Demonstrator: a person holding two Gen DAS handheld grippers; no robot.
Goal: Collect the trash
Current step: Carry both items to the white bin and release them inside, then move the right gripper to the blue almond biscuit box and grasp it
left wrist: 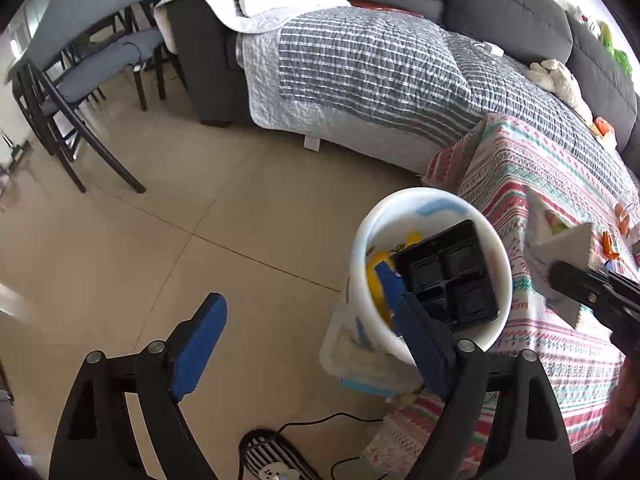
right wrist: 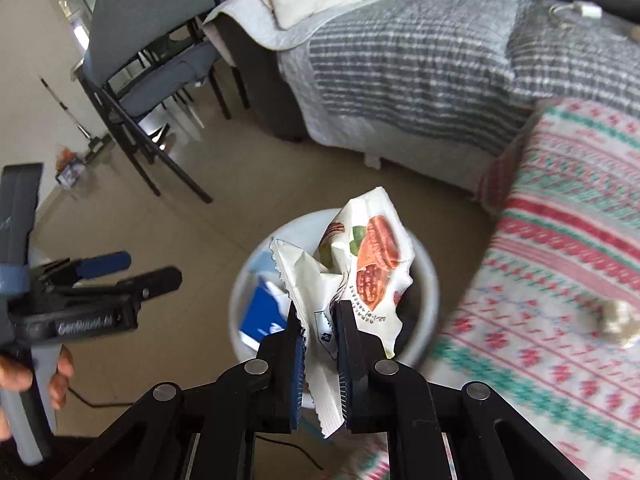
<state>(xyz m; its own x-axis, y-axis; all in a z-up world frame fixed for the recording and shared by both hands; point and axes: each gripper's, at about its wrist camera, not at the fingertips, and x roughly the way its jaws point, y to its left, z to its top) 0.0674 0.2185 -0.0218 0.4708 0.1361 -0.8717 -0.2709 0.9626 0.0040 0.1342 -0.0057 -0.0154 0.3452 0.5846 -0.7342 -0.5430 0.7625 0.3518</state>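
Observation:
A white round bin (left wrist: 432, 200) stands on the floor beside the patterned blanket. It holds a black plastic tray (left wrist: 448, 276), yellow scraps and a blue packet. My left gripper (left wrist: 312, 312) is open and empty, low beside the bin, its right finger over the rim. My right gripper (right wrist: 318, 312) is shut on a crumpled white snack wrapper (right wrist: 360, 264) with nut pictures, held right above the bin (right wrist: 428, 276). In the left wrist view the right gripper (left wrist: 560, 272) comes in from the right with the wrapper (left wrist: 560, 240). The left gripper (right wrist: 152, 268) shows at the left of the right wrist view.
A grey sofa with a striped quilt (left wrist: 360, 64) lies behind. A patterned blanket (left wrist: 560, 340) covers the surface on the right, with orange bits (left wrist: 612, 244) on it. Dark chairs (left wrist: 80, 80) stand at the left. A clear box (left wrist: 360, 360) and black cable (left wrist: 320, 424) lie by the bin.

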